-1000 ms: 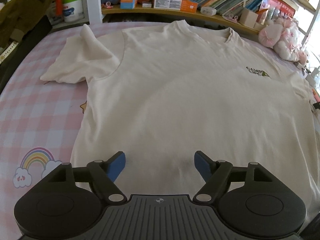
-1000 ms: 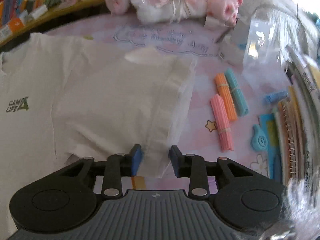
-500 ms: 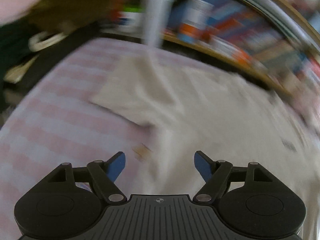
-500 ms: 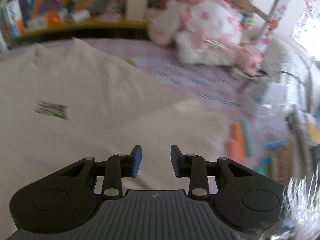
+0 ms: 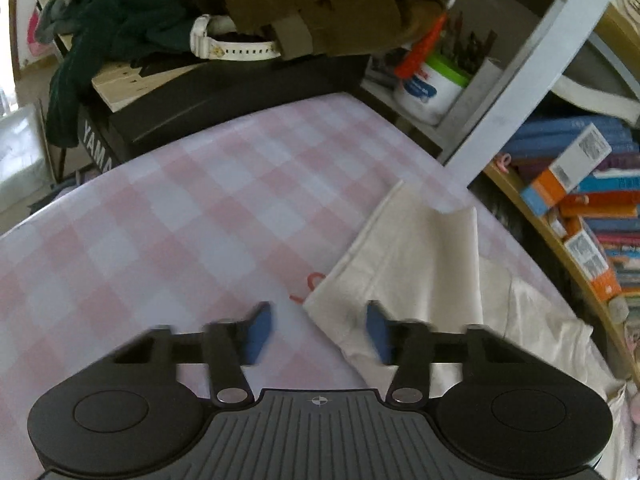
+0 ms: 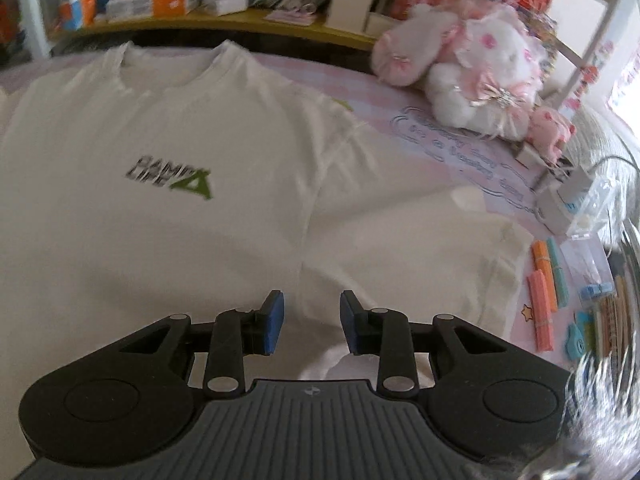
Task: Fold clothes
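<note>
Sleeve (image 5: 420,256) corner between left tool's (image 5: 316,328) just-closing jaws, apparently ungripped; right tool (image 6: 312,322) spread over shirt (image 6: 160,240).

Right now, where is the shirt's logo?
Right wrist view: the logo sits left of centre on the T-shirt, below the collar, up-left of the right gripper.

left tongs (image 5: 316,330) just closing, jaws apart, right tongs (image 6: 311,322) parted

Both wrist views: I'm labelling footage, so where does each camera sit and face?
Left wrist: on the left gripper, tilted down at the sleeve; its jaws have just been closing, sleeve corner between them.
Right wrist: on the right gripper, tilted down at the logo; jaws apart.
Shared: the T-shirt and the bookshelf.
</note>
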Available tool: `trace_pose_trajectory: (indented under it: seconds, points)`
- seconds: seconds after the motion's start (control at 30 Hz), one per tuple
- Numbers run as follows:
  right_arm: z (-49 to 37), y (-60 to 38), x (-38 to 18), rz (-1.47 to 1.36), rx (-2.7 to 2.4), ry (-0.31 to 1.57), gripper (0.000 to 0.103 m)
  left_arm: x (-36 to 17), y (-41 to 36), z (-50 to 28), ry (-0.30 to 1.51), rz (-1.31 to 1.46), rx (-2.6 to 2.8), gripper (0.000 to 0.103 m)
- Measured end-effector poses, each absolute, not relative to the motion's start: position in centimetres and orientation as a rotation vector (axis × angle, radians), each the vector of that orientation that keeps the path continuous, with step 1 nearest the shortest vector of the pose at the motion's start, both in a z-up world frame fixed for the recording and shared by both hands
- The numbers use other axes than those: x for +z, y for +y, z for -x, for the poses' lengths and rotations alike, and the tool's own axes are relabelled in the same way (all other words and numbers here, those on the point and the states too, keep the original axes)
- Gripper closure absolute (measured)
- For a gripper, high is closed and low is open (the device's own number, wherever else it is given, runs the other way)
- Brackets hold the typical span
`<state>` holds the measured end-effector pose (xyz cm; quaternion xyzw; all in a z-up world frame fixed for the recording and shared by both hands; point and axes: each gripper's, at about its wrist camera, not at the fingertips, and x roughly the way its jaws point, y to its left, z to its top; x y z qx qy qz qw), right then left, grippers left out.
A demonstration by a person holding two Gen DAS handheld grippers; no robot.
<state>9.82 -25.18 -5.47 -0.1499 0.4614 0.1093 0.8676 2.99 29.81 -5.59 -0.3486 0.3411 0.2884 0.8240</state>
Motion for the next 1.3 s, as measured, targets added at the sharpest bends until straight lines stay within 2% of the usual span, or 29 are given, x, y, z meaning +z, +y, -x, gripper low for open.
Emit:
trace_pose_trajectory:
  seconds: [0.07,0.17,0.23,0.47,0.53,0.67,0.77,0.8,1.03,1.3]
  points:
    - [-9.6,-25.1,-5.8,0.311,0.234,0.969,0.075,-5.8,30.2,-1.8,0.697,0.785,0.617,0.1]
    - [-9.6,-25.2,-5.8,0.3,0.239,0.974,0.075,-5.5,30.2,1.1,0.626,0.817,0.664,0.1]
    - [-9.7,-25.3,-5.8,0.289,0.247,0.974,0.075,-5.6,29.8,2.6,0.656,0.758,0.682,0.1]
    - [-10.1,-24.5,-5.8,0.304,0.285,0.984,0.077,-5.7,29.6,2.7,0.734,0.593,0.591,0.092]
    - [-10.4,-24.4,-5.7,0.307,0.291,0.993,0.077,-5.2,29.6,2.3,0.778,0.542,0.591,0.087]
    - [-11.5,-24.7,-5.1,0.298,0.335,0.99,0.077,-2.3,27.4,1.9,0.781,0.328,0.553,0.083]
    - [-13.6,-23.8,-4.4,0.34,0.378,0.948,0.077,-0.9,24.6,-1.7,0.799,0.18,0.364,0.06]
    - [-14.6,-23.2,-4.4,0.355,0.393,0.94,0.077,-0.4,23.7,-3.0,0.804,0.131,0.302,0.055]
    - [-22.9,-19.4,-5.9,0.474,0.458,0.916,0.077,-2.5,20.3,-14.2,0.874,-0.084,0.094,0.055]
    - [-29.1,-20.3,-6.1,0.401,0.457,0.938,0.074,-5.4,20.7,-21.4,0.944,-0.084,0.034,0.055]
